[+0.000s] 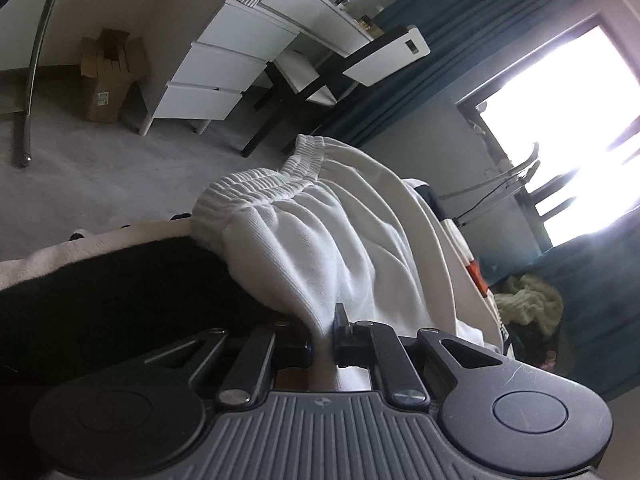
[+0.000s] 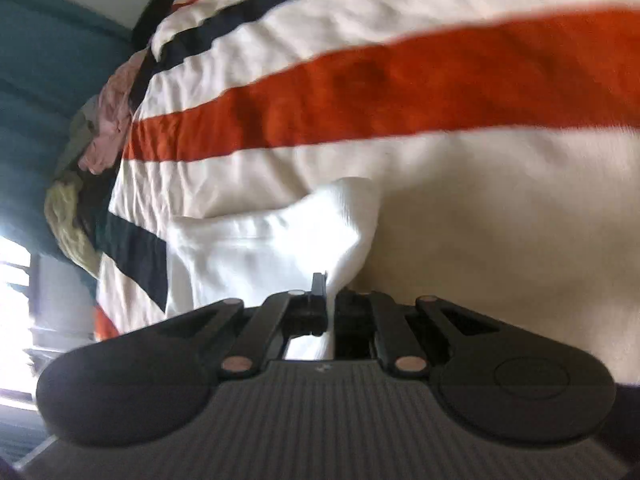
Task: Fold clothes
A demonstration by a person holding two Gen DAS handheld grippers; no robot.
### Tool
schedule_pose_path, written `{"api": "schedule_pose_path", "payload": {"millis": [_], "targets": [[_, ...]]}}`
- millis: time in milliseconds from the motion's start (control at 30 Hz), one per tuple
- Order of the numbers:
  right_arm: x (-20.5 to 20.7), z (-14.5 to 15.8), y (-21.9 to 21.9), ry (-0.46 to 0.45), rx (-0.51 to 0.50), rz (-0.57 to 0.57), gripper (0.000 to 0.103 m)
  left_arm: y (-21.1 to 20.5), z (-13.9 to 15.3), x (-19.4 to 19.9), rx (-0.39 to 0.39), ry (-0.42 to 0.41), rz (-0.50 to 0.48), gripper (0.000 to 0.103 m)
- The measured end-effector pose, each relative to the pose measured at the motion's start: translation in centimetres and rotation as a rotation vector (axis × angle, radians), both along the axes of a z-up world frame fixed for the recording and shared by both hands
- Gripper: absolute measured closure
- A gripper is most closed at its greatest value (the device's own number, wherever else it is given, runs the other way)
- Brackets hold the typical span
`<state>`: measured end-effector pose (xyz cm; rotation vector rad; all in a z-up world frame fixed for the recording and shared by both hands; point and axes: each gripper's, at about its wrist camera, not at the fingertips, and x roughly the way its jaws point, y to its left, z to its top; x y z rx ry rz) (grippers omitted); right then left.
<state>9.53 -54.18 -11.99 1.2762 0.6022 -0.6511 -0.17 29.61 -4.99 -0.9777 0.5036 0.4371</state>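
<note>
Nearest in the left wrist view, the left gripper (image 1: 323, 334) is seen with its jaws closed on a gathered fold of the white garment (image 1: 320, 240). The cloth rises from the jaws and spreads away to the elastic waistband (image 1: 264, 188), which lies farther off at the edge of the bed. To the left of the garment a black cloth (image 1: 120, 288) is draped.

In the right wrist view, the right gripper (image 2: 330, 304) is likewise pinched on a white corner (image 2: 280, 240) of cloth, judged to be the same garment, which hangs just above the striped bedspread (image 2: 360, 92).

The garment is thus held at two points and lifted partly clear of the bed, so a carrying or folding-over stroke is judged to be in hand; which fold it belongs to cannot be settled. Both grips would need to be kept firm and level so that the held edges are laid down together without bunching.

Beyond, a pile of other clothes (image 2: 100, 120) lies at the far left of the bedspread, and white drawers (image 1: 224, 60) stand across the floor.
</note>
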Motion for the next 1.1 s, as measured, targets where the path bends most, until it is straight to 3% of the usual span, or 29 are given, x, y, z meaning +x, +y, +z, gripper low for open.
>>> {"api": "schedule_pose_path", "payload": {"millis": [133,200,233,267,300,333,367,400,500,600,633,667,767,800,867,967,1100], "targets": [[-0.2,1.2,0.6,-0.041,-0.055,0.042,0.096,0.3,0.0,-0.1,-0.025,0.011,-0.012,0.089],[-0.5,1.3,0.6,-0.06,-0.047,0.055,0.095,0.9,-0.2,-0.7,-0.06,-0.004,-0.01,0.08],[-0.6,1.3,0.5,-0.073,-0.034,0.057,0.094,1.2,-0.3,-1.0,-0.077,-0.011,-0.009,0.07],[-0.8,1.3,0.2,-0.088,-0.018,0.053,0.09,1.5,-0.4,-1.2,-0.095,-0.018,-0.008,0.055],[-1.0,1.1,-0.1,-0.098,-0.005,0.043,0.084,1.8,-0.5,-1.5,-0.111,-0.026,-0.005,0.047],[-1.2,1.0,-0.4,-0.099,0.002,0.025,0.067,2.1,-0.6,-1.7,-0.125,-0.035,0.003,0.039],[-1.4,0.8,-0.6,-0.101,0.002,-0.002,0.046,2.5,-0.8,-1.9,-0.138,-0.042,0.013,0.036],[-1.7,0.8,-0.7,-0.111,-0.004,-0.027,0.041,2.9,-0.9,-2.1,-0.152,-0.048,0.022,0.036],[-2.0,0.7,-1.2,-0.142,-0.038,-0.058,0.04,3.7,-1.7,-2.1,-0.19,-0.068,0.046,0.035],[-0.3,0.4,-1.6,-0.124,-0.072,-0.005,0.042,4.1,-2.2,-1.6,-0.189,-0.067,0.067,0.037],[0.3,0.1,-1.8,-0.126,-0.075,0.03,0.047,4.1,-2.2,-1.2,-0.17,-0.058,0.069,0.041],[1.0,-0.1,-1.9,-0.132,-0.077,0.069,0.058,4.0,-2.2,-0.6,-0.147,-0.046,0.065,0.046],[1.9,0.0,-1.6,-0.08,-0.14,0.14,0.079,4.1,-2.5,0.7,-0.119,-0.039,0.05,0.054],[1.9,0.2,-1.4,-0.064,-0.161,0.149,0.093,4.3,-2.7,0.9,-0.116,-0.046,0.043,0.058],[1.6,0.7,-1.3,-0.058,-0.182,0.141,0.096,4.4,-3.0,1.0,-0.119,-0.059,0.031,0.076],[0.6,1.4,-0.9,-0.083,-0.179,0.086,0.097,4.4,-2.7,0.5,-0.119,-0.088,0.041,0.089],[-0.9,2.0,-0.4,-0.036,-0.204,0.006,0.097,3.5,-1.6,0.0,-0.054,-0.043,0.065,0.094]]}}
